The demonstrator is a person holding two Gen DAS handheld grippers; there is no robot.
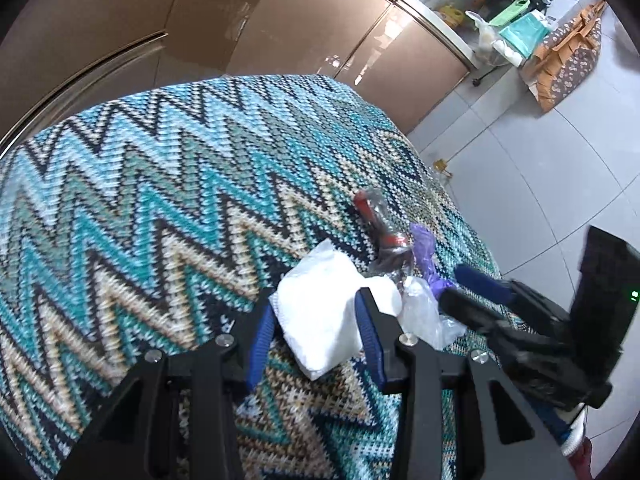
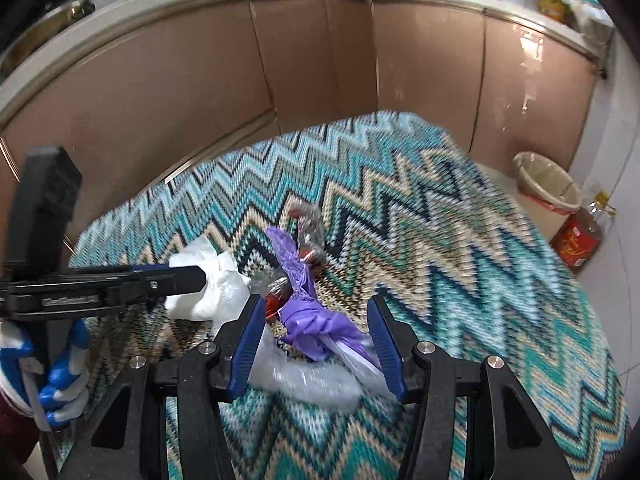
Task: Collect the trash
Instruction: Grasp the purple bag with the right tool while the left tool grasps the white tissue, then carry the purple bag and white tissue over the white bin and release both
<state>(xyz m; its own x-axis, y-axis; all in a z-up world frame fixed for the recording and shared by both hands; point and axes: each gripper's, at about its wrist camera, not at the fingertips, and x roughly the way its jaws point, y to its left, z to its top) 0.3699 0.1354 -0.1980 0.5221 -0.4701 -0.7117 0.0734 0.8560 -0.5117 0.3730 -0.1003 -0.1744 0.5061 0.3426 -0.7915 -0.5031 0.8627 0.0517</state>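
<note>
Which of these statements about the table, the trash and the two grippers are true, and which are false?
1. The left gripper has its fingers on either side of a white tissue. True.
2. The purple bag lies on the floor. False: it lies on the zigzag cloth.
3. The right gripper is shut. False: its fingers stand apart around the purple bag.
4. A bin stands on the floor beyond the table. True.
</note>
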